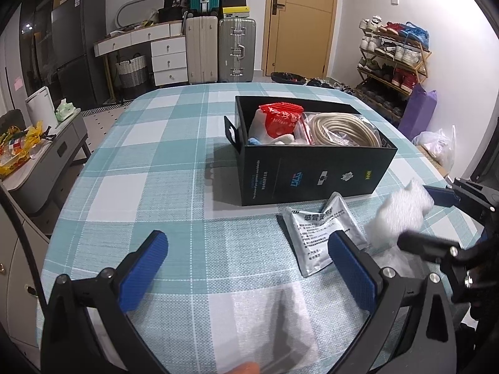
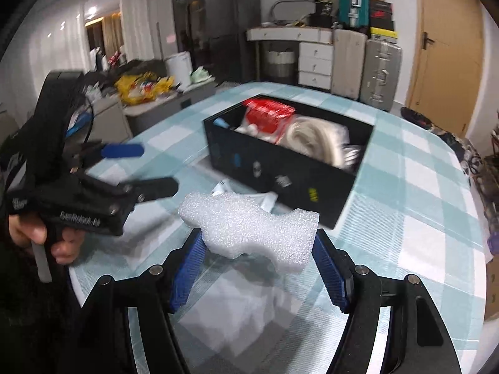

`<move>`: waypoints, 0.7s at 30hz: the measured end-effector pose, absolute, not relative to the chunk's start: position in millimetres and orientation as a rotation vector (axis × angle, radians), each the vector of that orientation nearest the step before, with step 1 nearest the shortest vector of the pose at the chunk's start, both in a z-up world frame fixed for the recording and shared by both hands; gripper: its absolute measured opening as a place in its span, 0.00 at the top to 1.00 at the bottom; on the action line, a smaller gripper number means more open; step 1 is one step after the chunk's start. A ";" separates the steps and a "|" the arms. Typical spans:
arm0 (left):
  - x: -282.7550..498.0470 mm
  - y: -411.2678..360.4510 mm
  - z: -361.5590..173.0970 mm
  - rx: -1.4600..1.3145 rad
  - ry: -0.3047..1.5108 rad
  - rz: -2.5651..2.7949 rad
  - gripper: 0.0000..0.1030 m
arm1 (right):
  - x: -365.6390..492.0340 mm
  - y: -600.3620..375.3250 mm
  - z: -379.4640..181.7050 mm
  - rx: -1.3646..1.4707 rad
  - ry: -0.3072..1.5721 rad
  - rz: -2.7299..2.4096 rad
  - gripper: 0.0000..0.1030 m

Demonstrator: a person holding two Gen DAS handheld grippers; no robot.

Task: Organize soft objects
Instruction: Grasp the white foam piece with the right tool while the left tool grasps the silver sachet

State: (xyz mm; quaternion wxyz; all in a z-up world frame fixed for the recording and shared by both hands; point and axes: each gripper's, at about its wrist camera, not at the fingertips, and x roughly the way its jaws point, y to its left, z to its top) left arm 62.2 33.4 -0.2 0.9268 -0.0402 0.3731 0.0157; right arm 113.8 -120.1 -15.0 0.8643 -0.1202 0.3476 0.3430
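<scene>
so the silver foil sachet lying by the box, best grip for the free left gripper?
Take the silver foil sachet by its near corner, coming low from the front. It lies flat on the table, so a top-down pinch has little to bite; that corner points toward the open left gripper. The black box blocks the far side, and the right gripper holds the foam block.

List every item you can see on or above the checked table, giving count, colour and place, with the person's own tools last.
box: 1, black, open, mid-table
red packet: 1, red, in box, left side
coiled cable: 1, beige, bagged, in box, right side
foil sachet: 1, silver, table, before the box
foam block: 1, white, held above table
tablecloth: 1, teal and white check
left gripper: open, holding nothing
right gripper: shut on foam block
</scene>
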 end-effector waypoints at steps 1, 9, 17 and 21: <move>63.1 31.8 -0.3 -0.082 0.766 0.030 0.00 | 114.8 -122.8 -13.1 -0.239 0.713 0.699 0.32; 78.3 7.4 -4.0 -0.066 0.782 0.037 0.00 | 120.7 -134.4 3.8 -0.155 0.620 0.607 0.32; 95.8 -22.2 -11.3 -0.027 0.811 0.008 0.00 | 129.3 -148.6 7.7 -0.115 0.608 0.528 0.32; 108.2 -29.4 -16.6 -0.050 0.851 -0.002 0.00 | 132.0 -153.7 7.8 -0.107 0.610 0.516 0.32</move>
